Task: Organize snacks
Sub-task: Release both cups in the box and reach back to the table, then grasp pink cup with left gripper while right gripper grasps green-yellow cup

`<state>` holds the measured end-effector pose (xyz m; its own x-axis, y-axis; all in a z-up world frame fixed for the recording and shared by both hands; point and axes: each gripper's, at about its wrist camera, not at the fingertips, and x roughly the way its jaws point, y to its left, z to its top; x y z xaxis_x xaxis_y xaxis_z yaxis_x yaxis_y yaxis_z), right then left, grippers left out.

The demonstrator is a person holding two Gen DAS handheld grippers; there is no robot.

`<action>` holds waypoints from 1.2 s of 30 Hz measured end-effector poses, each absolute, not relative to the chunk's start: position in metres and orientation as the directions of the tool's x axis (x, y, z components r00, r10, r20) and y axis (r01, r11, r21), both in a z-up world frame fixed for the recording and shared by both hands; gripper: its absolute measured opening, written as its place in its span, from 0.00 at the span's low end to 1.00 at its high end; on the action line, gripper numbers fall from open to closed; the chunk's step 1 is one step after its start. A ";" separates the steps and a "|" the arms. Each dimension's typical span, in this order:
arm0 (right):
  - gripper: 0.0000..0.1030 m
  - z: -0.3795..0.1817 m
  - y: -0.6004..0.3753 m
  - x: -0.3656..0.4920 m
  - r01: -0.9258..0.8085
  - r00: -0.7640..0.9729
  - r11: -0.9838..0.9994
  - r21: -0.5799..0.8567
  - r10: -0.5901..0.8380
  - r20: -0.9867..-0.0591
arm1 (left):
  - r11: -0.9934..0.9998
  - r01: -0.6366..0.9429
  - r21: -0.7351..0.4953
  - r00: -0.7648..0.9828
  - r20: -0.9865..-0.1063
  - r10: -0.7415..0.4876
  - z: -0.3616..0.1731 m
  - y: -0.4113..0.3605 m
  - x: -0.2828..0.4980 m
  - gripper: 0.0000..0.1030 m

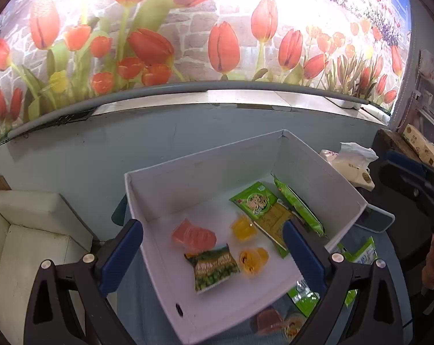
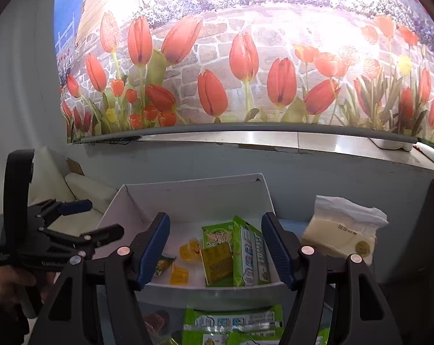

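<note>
Snacks (image 1: 214, 267) lie partly sorted in the white box (image 1: 165, 189) at frame centre, both the left gripper (image 1: 214, 247) and right gripper (image 2: 215, 247) gaping empty above it, so the next move likely fetches green packets (image 2: 231, 320) at lower frame.

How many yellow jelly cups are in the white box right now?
2. One yellow jelly cup sits mid-floor in the white box beside the green packets; the other lies nearer the front. None appear hidden.
</note>
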<state>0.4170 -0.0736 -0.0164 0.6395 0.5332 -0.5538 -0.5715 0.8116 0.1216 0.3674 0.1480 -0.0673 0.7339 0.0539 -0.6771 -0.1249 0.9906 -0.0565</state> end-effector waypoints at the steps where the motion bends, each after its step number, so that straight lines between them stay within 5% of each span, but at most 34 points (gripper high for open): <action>1: 0.69 -0.020 -0.080 0.409 -0.576 0.638 0.809 0.118 0.535 -0.553 | 0.992 -0.115 -0.056 0.741 -0.670 0.048 -0.067 0.146 0.357 0.97; 14: 0.71 -0.136 -0.083 0.291 -0.753 0.457 0.657 0.042 0.568 -0.685 | 0.974 -0.109 -0.198 0.736 -0.675 -0.055 -0.126 0.115 0.197 0.98; 23: 0.71 -0.177 -0.022 0.308 -0.806 0.392 0.592 -0.019 0.510 -0.766 | 0.939 -0.197 -0.282 0.664 -0.743 -0.083 -0.180 0.113 0.142 0.98; 26: 0.49 -0.188 -0.013 0.322 -0.796 0.350 0.604 0.030 0.501 -0.791 | 0.930 -0.211 -0.300 0.664 -0.742 -0.088 -0.183 0.116 0.140 0.98; 36: 0.49 -0.173 -0.044 0.321 -0.781 0.327 0.611 0.125 0.572 -0.752 | 0.953 -0.171 -0.251 0.670 -0.739 -0.074 -0.180 0.112 0.175 0.98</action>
